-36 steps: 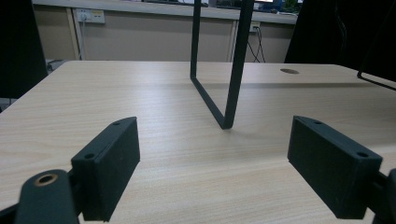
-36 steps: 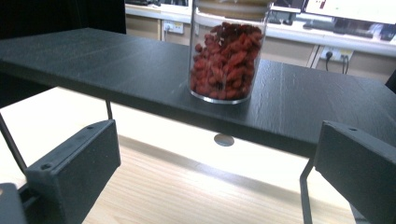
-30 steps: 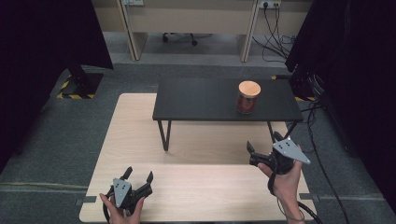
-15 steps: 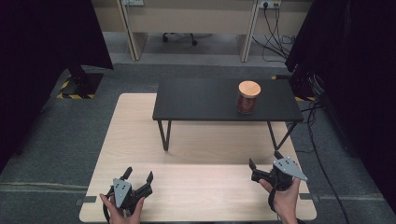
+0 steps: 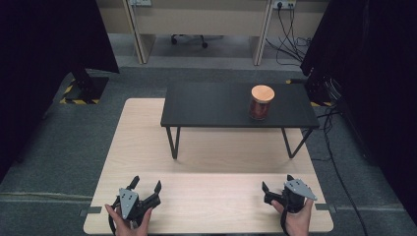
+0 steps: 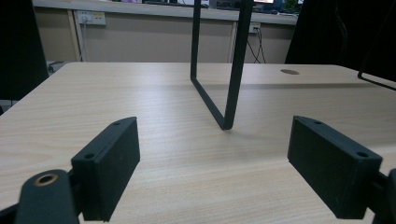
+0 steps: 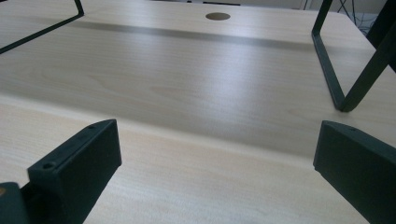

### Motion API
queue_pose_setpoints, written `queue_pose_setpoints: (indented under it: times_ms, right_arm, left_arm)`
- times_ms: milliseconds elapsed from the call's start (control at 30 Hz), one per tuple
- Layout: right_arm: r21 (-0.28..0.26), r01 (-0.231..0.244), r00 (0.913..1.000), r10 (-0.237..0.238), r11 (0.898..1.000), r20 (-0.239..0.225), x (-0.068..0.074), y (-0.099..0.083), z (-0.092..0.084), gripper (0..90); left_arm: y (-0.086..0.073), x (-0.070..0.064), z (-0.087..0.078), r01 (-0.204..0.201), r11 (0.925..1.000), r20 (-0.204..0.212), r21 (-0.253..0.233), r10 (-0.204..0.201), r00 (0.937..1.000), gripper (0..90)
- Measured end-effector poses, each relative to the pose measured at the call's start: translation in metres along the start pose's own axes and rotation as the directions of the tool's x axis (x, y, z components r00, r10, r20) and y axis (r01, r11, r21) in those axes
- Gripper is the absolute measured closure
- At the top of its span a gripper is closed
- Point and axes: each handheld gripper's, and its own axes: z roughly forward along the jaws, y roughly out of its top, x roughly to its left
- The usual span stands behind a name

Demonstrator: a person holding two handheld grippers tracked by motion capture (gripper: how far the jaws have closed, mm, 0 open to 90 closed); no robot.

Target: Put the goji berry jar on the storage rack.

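The stand [image 5: 216, 105], a small black table, stood toward the far side of the wooden table [image 5: 221, 157]. The jar [image 5: 261, 102], dark-filled with a light wooden lid, stood upright on the stand's top, toward its right end, well apart from both grippers. The left gripper [image 5: 146, 186] rested near the table's front edge, in front of the stand's left leg [image 6: 224, 88], its jaws spread wide with nothing between them. The right gripper [image 5: 278, 186] sat near the front edge in front of the stand's right leg [image 7: 343, 79], jaws likewise wide and empty. Each gripper was held in a hand. A round hole [image 7: 217, 16] in the table lay beyond the stand's legs.
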Motion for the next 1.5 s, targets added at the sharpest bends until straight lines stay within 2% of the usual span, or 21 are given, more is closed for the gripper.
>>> queue_pose_setpoints:
  times_ms: [333, 667, 1500]
  right_arm:
    - [-0.005, 0.004, 1.0, -0.004, 1.0, 0.005, 0.0, -0.008, -0.001, 1.1]
    - [-0.024, -0.015, 0.9999, 0.015, 1.0, -0.004, -0.004, -0.011, -0.003, 1.2]
    - [-0.024, -0.046, 0.9989, 0.046, 0.999, -0.01, -0.008, -0.012, -0.004, 1.2]
  left_arm:
    - [0.0, 0.0, 0.0, 0.001, 1.0, 0.001, 0.001, -0.001, 1.0, 16.3]
    - [0.0, 0.0, 0.0, 0.004, 1.0, 0.002, 0.002, -0.004, 1.0, 16.3]
    - [0.0, 0.0, 0.0, 0.005, 1.0, 0.001, 0.002, -0.005, 1.0, 16.3]
